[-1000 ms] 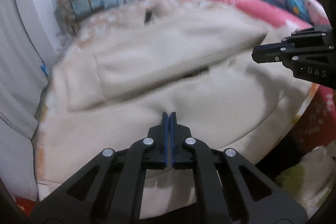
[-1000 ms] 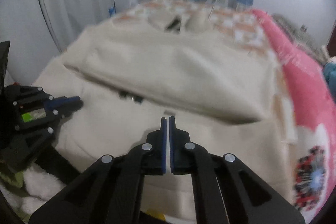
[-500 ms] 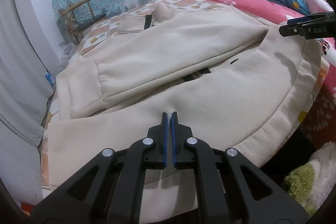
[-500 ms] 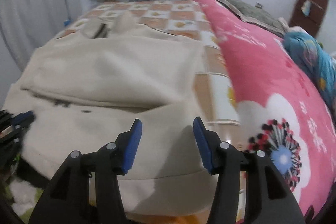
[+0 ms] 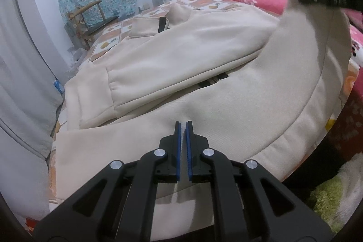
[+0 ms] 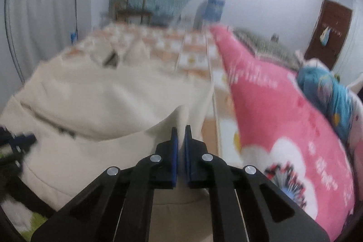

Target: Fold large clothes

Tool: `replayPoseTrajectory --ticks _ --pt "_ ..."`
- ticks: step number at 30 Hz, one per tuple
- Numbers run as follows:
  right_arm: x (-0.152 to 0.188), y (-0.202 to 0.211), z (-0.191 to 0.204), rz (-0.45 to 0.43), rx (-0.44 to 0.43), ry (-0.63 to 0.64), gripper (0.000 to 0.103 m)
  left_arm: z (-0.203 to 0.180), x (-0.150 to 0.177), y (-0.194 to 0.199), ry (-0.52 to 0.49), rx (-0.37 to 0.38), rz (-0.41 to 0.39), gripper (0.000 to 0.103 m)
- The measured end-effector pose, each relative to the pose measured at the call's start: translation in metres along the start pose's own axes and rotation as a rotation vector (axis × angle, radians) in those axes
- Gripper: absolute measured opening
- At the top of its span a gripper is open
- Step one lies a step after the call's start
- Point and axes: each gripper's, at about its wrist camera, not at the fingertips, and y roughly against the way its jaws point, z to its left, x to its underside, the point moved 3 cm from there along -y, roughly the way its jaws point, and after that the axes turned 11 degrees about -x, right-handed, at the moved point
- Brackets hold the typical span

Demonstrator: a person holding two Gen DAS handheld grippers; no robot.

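My right gripper (image 6: pixel 179 130) clenches the hoodie (image 5: pixel 226 92) hem (lifted); my left gripper (image 5: pixel 183 126) pinches it too.

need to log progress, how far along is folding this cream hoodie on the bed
Early. Done: a sleeve already lies folded across the cream hoodie. In hand: the right gripper has just closed on the hem corner and lifts it; the left gripper is shut on the near hem. Left: carrying the bottom up over the body, which is mostly spread on the bed.
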Motion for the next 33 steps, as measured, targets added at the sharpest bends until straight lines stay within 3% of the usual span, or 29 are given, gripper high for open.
replayPoseTrajectory --ticks 2,4,8,10,15,18,19,21,24,26,27,29,30,33 --pt "-0.009 0.003 0.000 -0.036 0.010 0.020 0.005 0.002 0.000 0.000 0.016 0.004 0.007 0.006" --pt "-0.009 -0.012 -0.003 -0.016 0.020 0.032 0.006 0.004 0.000 -0.002 0.024 -0.004 0.011 0.006" --pt "0.021 -0.062 -0.014 0.126 0.025 0.012 0.006 0.002 0.000 -0.003 0.021 -0.015 0.006 0.006" --pt "0.033 -0.074 -0.021 0.171 0.009 -0.025 0.013 0.002 0.001 -0.002 0.018 -0.014 0.004 0.006" --pt "0.017 -0.036 -0.030 0.080 -0.001 -0.092 0.039 0.002 0.000 -0.003 0.029 0.007 0.017 0.006" --pt "0.008 -0.006 -0.029 0.013 -0.068 -0.128 0.041 0.007 -0.001 -0.004 0.052 0.045 0.038 0.006" --pt "0.007 0.001 -0.024 0.001 -0.128 -0.144 0.041 0.009 -0.002 -0.004 0.065 0.064 0.047 0.006" --pt "0.011 0.005 -0.007 0.011 -0.241 -0.148 0.042 0.019 -0.002 -0.005 0.109 0.106 0.070 0.009" --pt "0.025 -0.011 0.014 0.078 -0.329 -0.143 0.042 0.045 0.001 0.001 0.193 0.126 0.069 0.010" --pt "0.038 -0.030 0.021 0.140 -0.342 -0.143 0.042 0.063 0.006 0.001 0.231 0.083 0.079 0.012" --pt "0.044 -0.040 0.021 0.163 -0.329 -0.144 0.042 0.078 0.013 -0.003 0.251 0.020 0.099 0.012" --pt "0.060 -0.062 0.014 0.233 -0.241 -0.139 0.042 0.106 0.028 -0.014 0.314 -0.067 0.150 0.012" --pt "0.061 -0.063 0.010 0.211 -0.250 -0.148 0.042 0.119 0.036 -0.019 0.361 -0.080 0.178 0.012" --pt "0.054 -0.057 -0.001 0.221 -0.270 -0.209 0.043 0.158 0.054 -0.020 0.560 -0.009 0.210 0.010"
